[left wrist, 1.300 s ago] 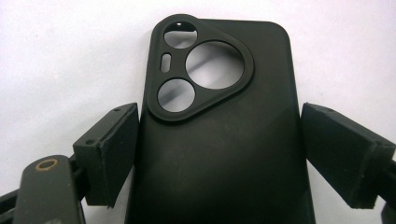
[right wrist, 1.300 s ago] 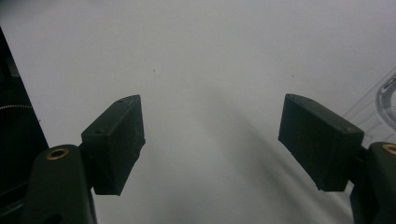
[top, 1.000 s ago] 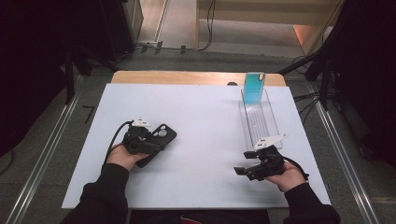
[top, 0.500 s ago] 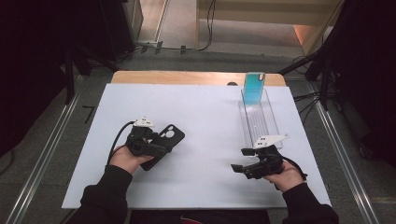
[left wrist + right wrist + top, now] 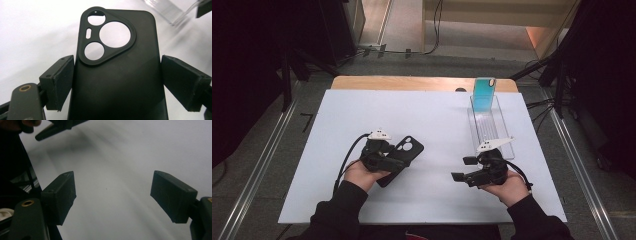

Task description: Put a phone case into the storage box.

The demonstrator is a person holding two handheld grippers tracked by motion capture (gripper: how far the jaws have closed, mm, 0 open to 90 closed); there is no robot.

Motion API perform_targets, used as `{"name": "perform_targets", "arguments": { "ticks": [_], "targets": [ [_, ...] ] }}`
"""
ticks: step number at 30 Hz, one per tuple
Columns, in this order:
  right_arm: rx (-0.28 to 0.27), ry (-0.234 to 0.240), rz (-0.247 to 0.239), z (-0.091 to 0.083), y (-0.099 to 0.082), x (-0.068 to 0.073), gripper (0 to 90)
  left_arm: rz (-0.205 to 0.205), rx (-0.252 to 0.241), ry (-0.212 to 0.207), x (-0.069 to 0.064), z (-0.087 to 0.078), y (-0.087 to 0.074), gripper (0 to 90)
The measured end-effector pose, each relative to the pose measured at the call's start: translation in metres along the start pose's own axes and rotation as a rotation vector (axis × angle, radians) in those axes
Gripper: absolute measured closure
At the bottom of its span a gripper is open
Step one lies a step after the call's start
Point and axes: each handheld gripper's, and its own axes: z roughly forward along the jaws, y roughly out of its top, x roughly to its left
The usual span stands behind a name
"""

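On the white counter [image 5: 432, 125], left of centre, a black phone case [image 5: 117, 70] is carried between the jaws of the left hand-held gripper [image 5: 398, 161], pads set against its long edges; the right hand-held gripper [image 5: 112, 195] is held wide open and empty; a teal case [image 5: 484, 94] is already stood in the clear rack [image 5: 504, 131]; transfer and placement of the black case are judged outstanding.

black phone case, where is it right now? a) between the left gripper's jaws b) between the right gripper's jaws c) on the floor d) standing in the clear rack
a: the left gripper view shows the black phone case between the left gripper's two pads, while the right gripper has only bare table between its jaws.
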Motion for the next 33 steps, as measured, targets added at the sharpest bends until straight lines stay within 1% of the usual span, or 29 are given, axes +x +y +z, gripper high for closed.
{"name": "perform_targets", "arguments": {
  "ticks": [2,3,5,6,9,10,13,17,20,24,26,30,32,33],
  "targets": [
    [-0.006,0.004,0.02,0.0,0.004,0.001,18.6,-0.01,-0.014,-0.005,-0.003,0.002,0.001,14.7],
    [-0.012,0.001,0.02,0.0,0.005,0.002,18.6,-0.01,-0.023,-0.003,-0.005,0.002,0.001,14.7],
    [-0.016,-0.01,0.023,0.001,0.009,0.004,18.5,-0.013,-0.043,0.003,-0.01,0.005,0.002,14.7],
    [-0.018,-0.014,0.035,0.001,0.012,0.005,18.5,-0.012,-0.05,0.007,-0.012,0.006,0.002,14.7],
    [-0.022,-0.017,0.043,0.003,0.017,0.007,18.4,-0.009,-0.079,0.022,-0.019,0.01,0.001,14.7],
    [-0.021,-0.02,0.058,0.003,0.019,0.008,18.4,-0.009,-0.085,0.024,-0.02,0.011,0.001,14.7],
    [-0.021,-0.022,0.075,0.005,0.024,0.009,19.1,-0.008,-0.117,0.041,-0.023,0.012,0.001,14.6],
    [-0.026,-0.032,0.079,0.008,0.032,0.013,19.3,-0.011,-0.163,0.063,-0.026,0.015,-0.002,14.6],
    [-0.034,-0.033,0.092,0.01,0.039,0.015,19.4,-0.012,-0.196,0.078,-0.028,0.017,-0.005,14.6],
    [-0.054,-0.035,0.089,0.012,0.048,0.018,19.5,-0.01,-0.235,0.088,-0.027,0.02,-0.009,14.6],
    [-0.063,-0.038,0.091,0.013,0.052,0.019,19.5,-0.002,-0.259,0.089,-0.027,0.021,-0.011,14.6],
    [-0.08,-0.038,0.101,0.016,0.06,0.019,19.5,0.026,-0.309,0.114,-0.03,0.022,-0.013,14.6],
    [-0.085,-0.049,0.104,0.018,0.063,0.019,19.5,0.047,-0.332,0.131,-0.032,0.021,-0.013,14.6],
    [-0.09,-0.058,0.106,0.019,0.065,0.02,19.5,0.049,-0.34,0.132,-0.032,0.021,-0.014,14.6]
  ]
}}
